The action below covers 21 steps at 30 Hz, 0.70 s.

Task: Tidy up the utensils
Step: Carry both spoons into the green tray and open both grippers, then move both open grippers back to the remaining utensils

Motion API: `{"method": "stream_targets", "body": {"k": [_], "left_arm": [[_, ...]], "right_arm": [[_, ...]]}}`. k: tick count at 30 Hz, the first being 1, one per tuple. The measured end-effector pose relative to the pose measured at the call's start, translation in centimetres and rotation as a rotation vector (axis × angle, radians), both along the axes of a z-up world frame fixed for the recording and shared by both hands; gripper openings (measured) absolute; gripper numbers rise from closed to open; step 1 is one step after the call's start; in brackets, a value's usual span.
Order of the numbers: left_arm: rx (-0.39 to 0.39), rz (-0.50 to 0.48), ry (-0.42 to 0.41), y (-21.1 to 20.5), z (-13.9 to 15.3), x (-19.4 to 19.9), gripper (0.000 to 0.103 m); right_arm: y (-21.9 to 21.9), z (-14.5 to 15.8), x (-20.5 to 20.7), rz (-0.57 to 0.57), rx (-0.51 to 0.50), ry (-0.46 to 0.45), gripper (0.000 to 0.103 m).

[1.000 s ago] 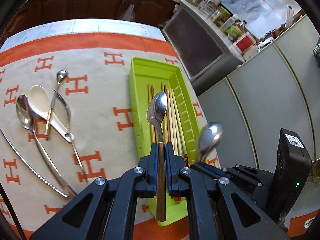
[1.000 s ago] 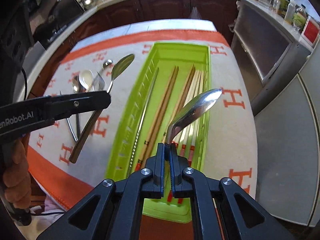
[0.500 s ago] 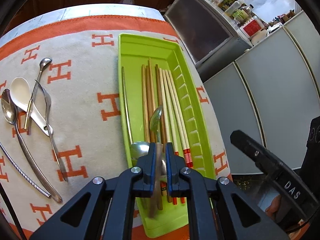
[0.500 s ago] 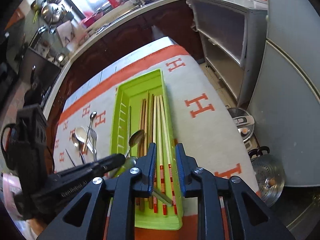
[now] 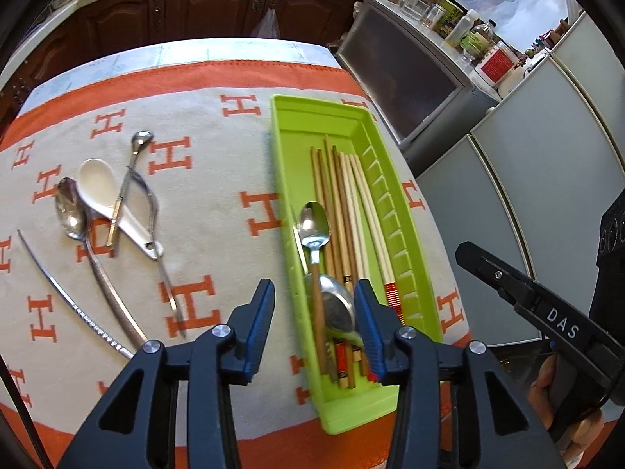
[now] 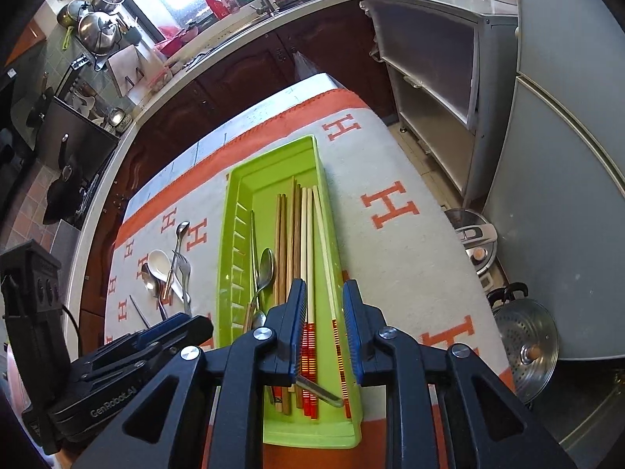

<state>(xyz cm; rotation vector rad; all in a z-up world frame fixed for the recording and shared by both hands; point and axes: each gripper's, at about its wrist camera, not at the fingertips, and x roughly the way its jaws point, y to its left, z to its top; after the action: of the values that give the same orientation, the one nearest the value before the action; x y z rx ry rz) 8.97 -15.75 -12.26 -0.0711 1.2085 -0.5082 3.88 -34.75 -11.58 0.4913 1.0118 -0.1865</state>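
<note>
A green tray (image 5: pixel 278 164) holds several chopsticks (image 5: pixel 351 195). A wooden-handled spoon (image 5: pixel 314 226) and a steel spoon (image 5: pixel 336 308) lie on them. My left gripper (image 5: pixel 314 293) hangs just above both spoons. Its jaws are opening and the pads touch neither spoon. My right gripper (image 6: pixel 324 293) is open with nothing between its fingers, above the near end of the tray (image 6: pixel 230 258). The steel spoon's handle (image 6: pixel 320 391) shows beneath it. On the cloth to the left lie a white ceramic spoon (image 5: pixel 97 183), a big steel spoon (image 5: pixel 70 211) and a small spoon (image 5: pixel 140 140).
A fork (image 5: pixel 154 215) and a thin metal rod (image 5: pixel 58 281) also lie on the H-patterned cloth (image 5: pixel 218 164). Grey cabinets (image 5: pixel 547 179) stand close on the right. A pot lid (image 6: pixel 476 238) and a steamer (image 6: pixel 523 348) sit on the floor beside the table.
Both spoons were let go into the tray. The left gripper opened over them. The right gripper opened, rolled and drew back toward the tray's near end.
</note>
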Motion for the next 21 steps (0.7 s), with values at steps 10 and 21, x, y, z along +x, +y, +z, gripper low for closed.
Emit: {"method": "stream_targets", "body": {"k": [10,21], "left_arm": [[0.028,0.058,-0.019,3.4,0.2,-1.0,0.048],[0.037,0.153,-0.055,7.9,0.8,-1.8,0.057]], "right_arm": [[2.4,-0.8,0.4,0.052,-0.017,0.023,0.019],[6.0,-0.5,1.2,0.145,-0.045,0.027,0.019]]}}
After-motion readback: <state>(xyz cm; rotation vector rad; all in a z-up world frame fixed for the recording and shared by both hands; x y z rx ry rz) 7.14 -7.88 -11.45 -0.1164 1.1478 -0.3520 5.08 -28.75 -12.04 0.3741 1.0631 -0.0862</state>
